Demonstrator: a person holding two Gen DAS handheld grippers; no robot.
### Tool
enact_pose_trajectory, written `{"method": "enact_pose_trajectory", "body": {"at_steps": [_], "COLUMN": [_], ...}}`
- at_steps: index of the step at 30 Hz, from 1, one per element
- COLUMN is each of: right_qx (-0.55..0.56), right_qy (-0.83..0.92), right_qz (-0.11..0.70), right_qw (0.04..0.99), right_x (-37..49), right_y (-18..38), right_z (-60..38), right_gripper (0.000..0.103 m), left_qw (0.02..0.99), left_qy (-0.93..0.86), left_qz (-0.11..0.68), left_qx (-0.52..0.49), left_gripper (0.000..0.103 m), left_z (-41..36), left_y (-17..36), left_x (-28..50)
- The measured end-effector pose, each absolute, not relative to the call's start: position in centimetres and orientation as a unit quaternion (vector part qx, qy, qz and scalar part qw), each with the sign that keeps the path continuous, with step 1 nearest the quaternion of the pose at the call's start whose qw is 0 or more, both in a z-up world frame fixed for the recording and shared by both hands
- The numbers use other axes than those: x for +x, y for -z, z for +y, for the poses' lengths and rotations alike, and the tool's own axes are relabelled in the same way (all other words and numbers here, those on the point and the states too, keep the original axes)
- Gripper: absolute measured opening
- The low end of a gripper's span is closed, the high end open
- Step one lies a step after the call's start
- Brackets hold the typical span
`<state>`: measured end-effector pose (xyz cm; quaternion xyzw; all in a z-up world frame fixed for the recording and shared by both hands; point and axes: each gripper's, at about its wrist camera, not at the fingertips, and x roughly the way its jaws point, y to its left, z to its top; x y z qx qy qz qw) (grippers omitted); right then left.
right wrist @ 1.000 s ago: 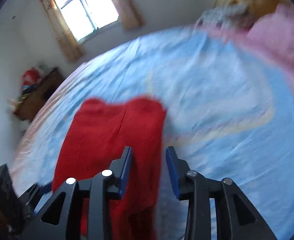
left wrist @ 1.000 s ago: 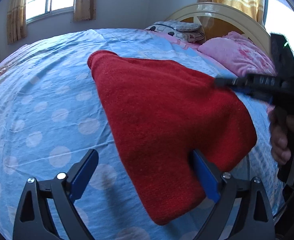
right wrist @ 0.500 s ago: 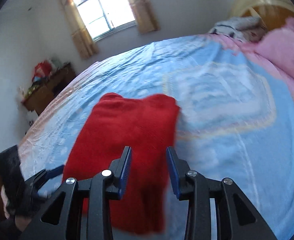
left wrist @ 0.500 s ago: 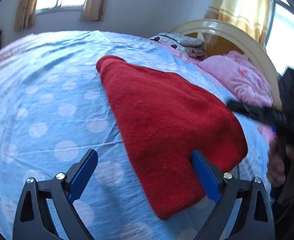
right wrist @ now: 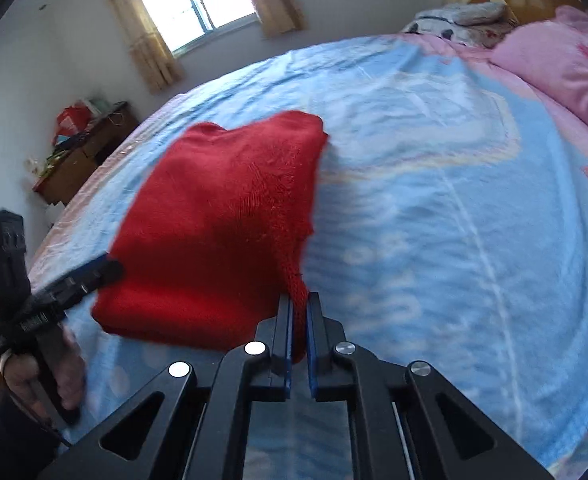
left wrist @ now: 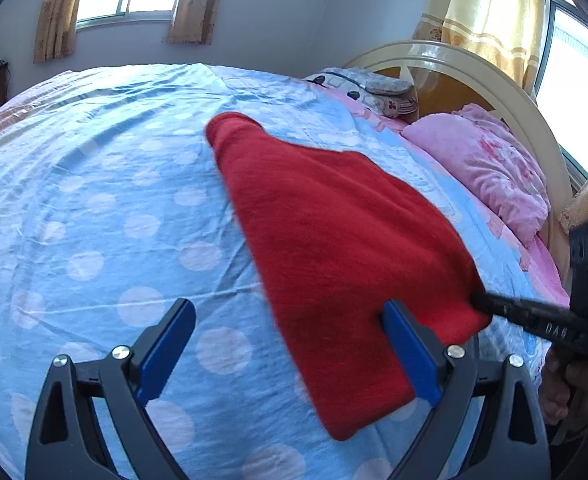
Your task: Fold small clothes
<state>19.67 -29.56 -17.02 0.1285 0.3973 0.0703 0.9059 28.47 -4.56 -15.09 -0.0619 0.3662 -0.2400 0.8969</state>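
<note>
— Pinching anything, the right gripper [right wrist: 300, 320]?
— Yes. Its jaws have just closed on a near corner of the red knitted garment [right wrist: 221, 216], which lies on the blue dotted bedsheet [left wrist: 93, 208].
— And the left gripper [left wrist: 289, 344]?
— Jaws wide apart; the garment's near edge passes between them, unclamped.

The sweater [left wrist: 334, 240] lay on the bed [left wrist: 93, 220], with pillows [left wrist: 490, 168] behind it by the headboard [left wrist: 446, 56].

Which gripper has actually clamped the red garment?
The right gripper: its pads pinch the red garment's edge. The left gripper is open, one finger beneath the cloth.
</note>
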Motion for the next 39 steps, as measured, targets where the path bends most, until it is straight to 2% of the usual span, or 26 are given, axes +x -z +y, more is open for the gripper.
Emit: {"method": "enact_pose_trajectory", "body": {"at_steps": [5, 6, 7, 9, 10, 16, 21, 26, 30, 39], "right_qx": [0.1, 0.091, 0.079, 0.048, 0.036, 0.019, 0.031, 0.065, 0.036, 0.053], "right_qy": [-0.088, -0.084, -0.074, -0.043, -0.034, -0.133, -0.114, -0.129, -0.123, -0.152], "right_qz": [0.411, 0.408, 0.402, 0.372, 0.35, 0.314, 0.382, 0.379, 0.376, 0.35], "right_qw": [0.902, 0.905, 0.909, 0.926, 0.935, 0.94, 0.917, 0.914, 0.918, 0.923], "right_x": [20.1, 20.2, 20.1, 19.9, 19.9, 23.0, 27.0, 26.9, 27.4, 26.7], "right_y": [16.4, 16.0, 15.3, 13.5, 12.6, 10.4, 14.1, 15.2, 15.5, 14.2], "right_z": [-28.7, -28.4, -28.1, -27.6, -27.2, -23.5, -23.5, -25.5, -24.7, -25.8], "right_gripper": [0.006, 0.011, 0.023, 0.038, 0.039, 0.039, 0.039, 0.039, 0.039, 0.04], "left_qw": [0.898, 0.895, 0.894, 0.895, 0.895, 0.892, 0.889, 0.904, 0.901, 0.898], "left_qy": [0.213, 0.209, 0.205, 0.205, 0.207, 0.211, 0.216, 0.212, 0.191, 0.198], "left_qz": [0.384, 0.391, 0.396, 0.396, 0.395, 0.399, 0.401, 0.363, 0.386, 0.389], "left_qx": [-0.04, -0.037, -0.035, -0.03, -0.028, -0.027, -0.043, -0.08, -0.036, -0.051], "left_gripper": [0.102, 0.103, 0.103, 0.103, 0.103, 0.103, 0.103, 0.103, 0.103, 0.103], "left_z": [-5.8, -6.1, -6.1, -6.3, -6.2, -6.1, -5.7, -4.5, -6.1, -5.8], "left_y": [15.7, 16.0, 16.2, 16.3, 16.4, 16.5, 16.4, 14.3, 15.6, 16.1], "left_x": [30.1, 30.2, 30.2, 30.1, 29.9, 29.8, 29.9, 29.7, 31.3, 31.0]}}
